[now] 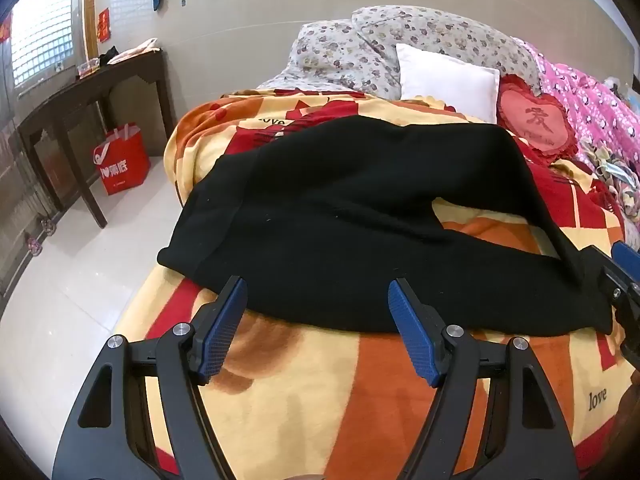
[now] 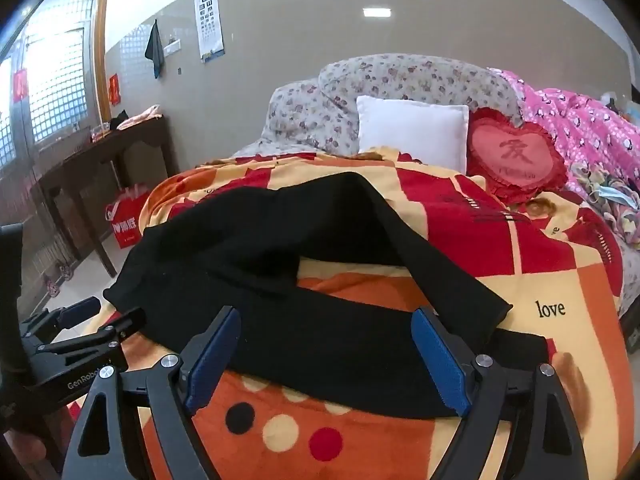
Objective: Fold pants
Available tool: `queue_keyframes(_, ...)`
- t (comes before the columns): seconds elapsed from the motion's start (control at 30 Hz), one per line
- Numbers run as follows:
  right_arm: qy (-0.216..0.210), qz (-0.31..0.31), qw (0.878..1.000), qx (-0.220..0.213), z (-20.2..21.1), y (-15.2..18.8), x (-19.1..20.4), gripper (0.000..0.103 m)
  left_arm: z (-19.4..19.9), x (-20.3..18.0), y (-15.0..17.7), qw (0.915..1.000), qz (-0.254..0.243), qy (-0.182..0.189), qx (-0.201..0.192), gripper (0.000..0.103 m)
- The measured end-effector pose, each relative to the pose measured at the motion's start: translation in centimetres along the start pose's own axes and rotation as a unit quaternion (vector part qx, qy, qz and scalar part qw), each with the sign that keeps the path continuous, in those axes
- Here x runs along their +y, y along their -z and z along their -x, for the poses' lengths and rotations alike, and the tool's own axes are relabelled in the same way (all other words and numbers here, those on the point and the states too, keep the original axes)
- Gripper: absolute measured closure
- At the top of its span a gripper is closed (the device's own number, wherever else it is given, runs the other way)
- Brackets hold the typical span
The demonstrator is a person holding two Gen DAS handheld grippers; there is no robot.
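Pants (image 1: pixel 360 216) lie black and creaseless on the blanket (image 1: pixel 320 392), folds hard to read. Both grippers, left (image 1: pixel 318 300) and right (image 2: pixel 326 334), hover with fingers spread, pinching nothing; the right gripper's near edge is cut off.

Bed with orange, red and cream patterned fleece blanket (image 1: pixel 320 392), white square pillow (image 1: pixel 448 80), red heart-shaped cushion (image 1: pixel 536 120), grey floral quilt (image 1: pixel 400 36), pink printed quilt (image 2: pixel 580 136), dark wooden counter (image 1: pixel 96 88), red paper shopping bag (image 1: pixel 122 160), eye chart on beige wall (image 2: pixel 210 24), white tiled floor (image 1: pixel 80 280)

Black pants (image 1: pixel 360 216) before spread left claw (image 1: pixel 316 292)
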State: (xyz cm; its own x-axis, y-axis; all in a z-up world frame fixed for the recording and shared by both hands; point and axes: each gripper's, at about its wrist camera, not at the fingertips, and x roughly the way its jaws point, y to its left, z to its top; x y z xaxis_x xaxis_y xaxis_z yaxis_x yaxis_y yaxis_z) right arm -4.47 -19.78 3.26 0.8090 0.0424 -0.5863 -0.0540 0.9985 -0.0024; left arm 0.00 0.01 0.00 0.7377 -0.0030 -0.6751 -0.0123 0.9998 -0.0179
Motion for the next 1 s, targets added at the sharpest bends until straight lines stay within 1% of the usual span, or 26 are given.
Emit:
queue_keyframes(0.03,-0.012,-0.011,1.0,0.018,-1.3,-0.7,-1.0,0.017,0.0,0.0,0.0,1.0,0.001,0.001,0.003,0.029)
queue_keyframes(0.07,-0.014,-0.012,1.0,0.023,-2.1,-0.8,-1.4,0.017,0.0,0.0,0.0,1.0,0.0,0.002,0.004,0.029)
queue_keyframes(0.1,-0.014,-0.013,0.999,0.026,-2.5,-1.2,-1.6,0.017,0.0,0.0,0.0,1.0,0.001,0.001,0.006,0.029)
queue_keyframes(0.17,-0.013,-0.018,0.999,0.028,-3.1,-1.0,-1.2,0.017,0.0,0.0,0.0,1.0,-0.001,0.001,0.005,0.029)
queue_keyframes(0.2,-0.017,-0.021,0.999,0.025,-3.6,-0.8,-2.0,0.017,0.0,0.1,0.0,1.0,-0.002,0.001,0.005,0.029)
queue_keyframes(0.33,-0.014,-0.024,0.999,0.021,-3.9,-0.4,-2.2,0.017,-0.6,0.3,0.1,1.0,-0.004,0.0,0.007,0.029)
queue_keyframes(0.77,-0.004,-0.029,0.999,0.042,-5.6,0.8,-2.6,0.017,-0.5,-0.6,0.3,0.9999,-0.009,-0.003,0.011,0.029)
queue_keyframes(1.0,0.001,-0.045,0.997,0.056,-6.2,1.1,-3.2,0.017,-0.8,-1.0,0.5,0.9998,-0.012,-0.005,0.018,0.029)
